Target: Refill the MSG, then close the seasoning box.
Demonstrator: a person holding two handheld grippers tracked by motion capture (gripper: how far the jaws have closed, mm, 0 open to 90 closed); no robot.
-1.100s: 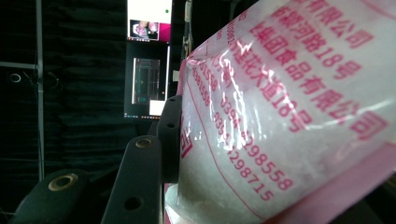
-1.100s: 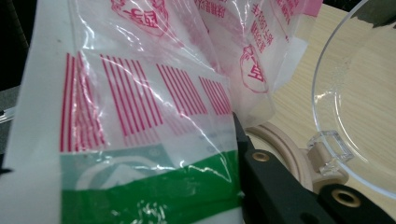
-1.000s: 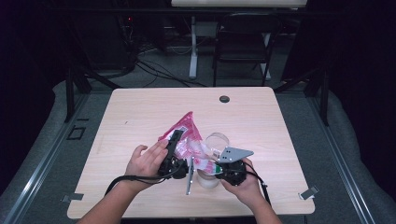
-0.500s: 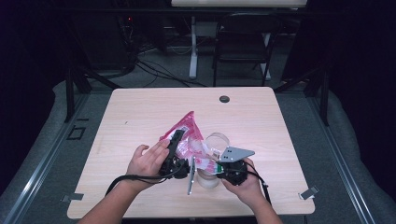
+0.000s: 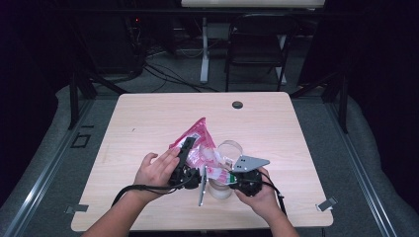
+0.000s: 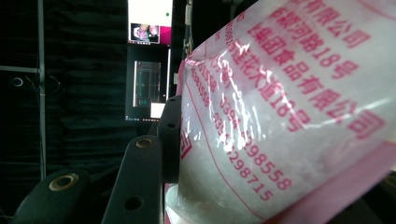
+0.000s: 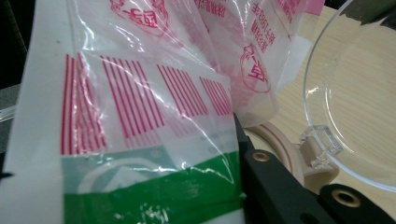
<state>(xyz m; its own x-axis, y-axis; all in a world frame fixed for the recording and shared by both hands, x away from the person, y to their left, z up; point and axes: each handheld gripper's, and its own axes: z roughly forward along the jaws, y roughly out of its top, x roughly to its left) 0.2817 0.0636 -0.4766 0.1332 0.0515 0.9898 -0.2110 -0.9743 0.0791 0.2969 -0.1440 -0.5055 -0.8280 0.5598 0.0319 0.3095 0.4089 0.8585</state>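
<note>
A pink-and-white plastic bag [image 5: 200, 143] with red print hangs over the table's front middle, held between both grippers. My left gripper [image 5: 189, 144] is shut on the bag's bulging body; in the left gripper view a black finger [image 6: 140, 186] presses against the bag [image 6: 289, 116]. My right gripper [image 5: 223, 175] is shut on the bag's lower corner with the barcode and green band [image 7: 140, 121]; one of its fingers [image 7: 275, 191] shows beside the plastic. A clear round container [image 5: 230, 149] stands just behind the bag, its rim [image 7: 327, 140] near a beige lid [image 7: 289, 154].
The light wooden table [image 5: 148, 118] has a small black grommet [image 5: 237, 104] near its far edge. A dark folding chair [image 5: 257, 44] and cables stand beyond it. Another pale round piece [image 5: 220, 190] lies by the front edge between the hands.
</note>
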